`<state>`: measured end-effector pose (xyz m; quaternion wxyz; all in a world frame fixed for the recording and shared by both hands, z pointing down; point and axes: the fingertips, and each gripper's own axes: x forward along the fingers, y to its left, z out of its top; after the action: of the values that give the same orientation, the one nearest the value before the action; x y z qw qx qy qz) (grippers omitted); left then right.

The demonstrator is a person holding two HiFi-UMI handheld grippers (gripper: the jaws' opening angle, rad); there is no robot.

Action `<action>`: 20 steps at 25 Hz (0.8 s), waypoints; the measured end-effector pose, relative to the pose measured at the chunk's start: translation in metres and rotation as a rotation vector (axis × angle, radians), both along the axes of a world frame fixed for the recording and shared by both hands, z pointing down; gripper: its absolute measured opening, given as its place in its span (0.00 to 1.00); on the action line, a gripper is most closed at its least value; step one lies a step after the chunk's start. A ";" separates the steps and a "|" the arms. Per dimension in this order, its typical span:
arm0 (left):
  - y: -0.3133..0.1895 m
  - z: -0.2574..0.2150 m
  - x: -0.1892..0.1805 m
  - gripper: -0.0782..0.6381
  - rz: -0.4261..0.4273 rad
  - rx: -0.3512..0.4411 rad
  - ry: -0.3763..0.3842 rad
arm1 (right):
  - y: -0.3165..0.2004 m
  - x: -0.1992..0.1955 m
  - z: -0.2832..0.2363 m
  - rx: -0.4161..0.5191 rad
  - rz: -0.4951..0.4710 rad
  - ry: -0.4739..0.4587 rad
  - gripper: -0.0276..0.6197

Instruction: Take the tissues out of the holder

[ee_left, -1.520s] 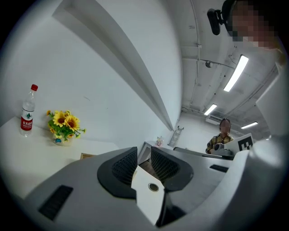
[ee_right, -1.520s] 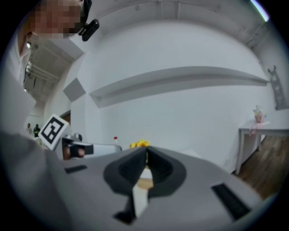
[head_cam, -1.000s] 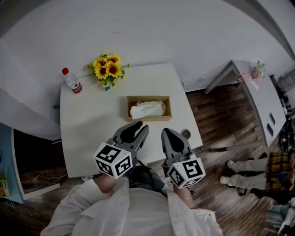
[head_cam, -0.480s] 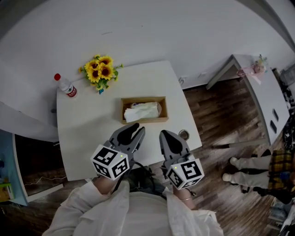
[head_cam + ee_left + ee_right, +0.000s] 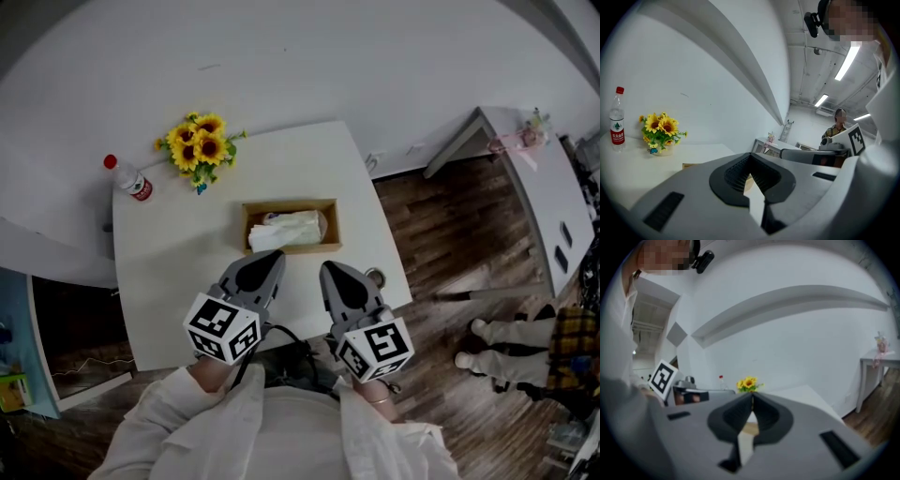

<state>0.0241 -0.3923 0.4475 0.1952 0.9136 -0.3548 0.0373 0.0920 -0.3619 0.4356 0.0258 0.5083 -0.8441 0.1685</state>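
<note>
A wooden tissue holder (image 5: 255,208) lies in the middle of the white table (image 5: 169,272), with crumpled white tissues (image 5: 286,231) inside it. My left gripper (image 5: 274,256) hovers just in front of the holder's near edge, jaws shut and empty. Beside it, my right gripper (image 5: 327,269) is also shut on nothing, a little nearer to me. In the left gripper view, the left gripper (image 5: 750,155) has its tips touching, and a corner of the holder (image 5: 689,165) shows past them. The right gripper (image 5: 752,395) shows its tips meeting in its own view.
A sunflower bunch (image 5: 199,145) and a red-capped water bottle (image 5: 127,178) stand at the table's far left. A small round object (image 5: 376,277) sits at the near right edge. A white side table (image 5: 534,178) and a person's legs (image 5: 511,337) are on the right.
The table and its objects have drifted slightly left in the head view. Both grippers stay shut and side by side near the holder's front edge.
</note>
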 end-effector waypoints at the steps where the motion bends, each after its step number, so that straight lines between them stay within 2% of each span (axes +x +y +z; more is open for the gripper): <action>1: -0.003 0.002 0.000 0.13 0.001 -0.003 -0.009 | -0.002 0.001 0.001 -0.003 -0.002 0.000 0.06; 12: -0.019 0.024 0.022 0.13 0.140 -0.019 -0.126 | -0.013 0.008 0.018 -0.036 -0.017 0.022 0.06; 20: -0.033 0.046 0.045 0.13 0.258 -0.006 -0.239 | -0.013 0.011 0.037 -0.083 -0.008 -0.024 0.06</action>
<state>0.0693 -0.4251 0.4935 0.1482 0.9400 -0.2551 0.1714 0.1031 -0.3750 0.4729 0.0376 0.5013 -0.8387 0.2094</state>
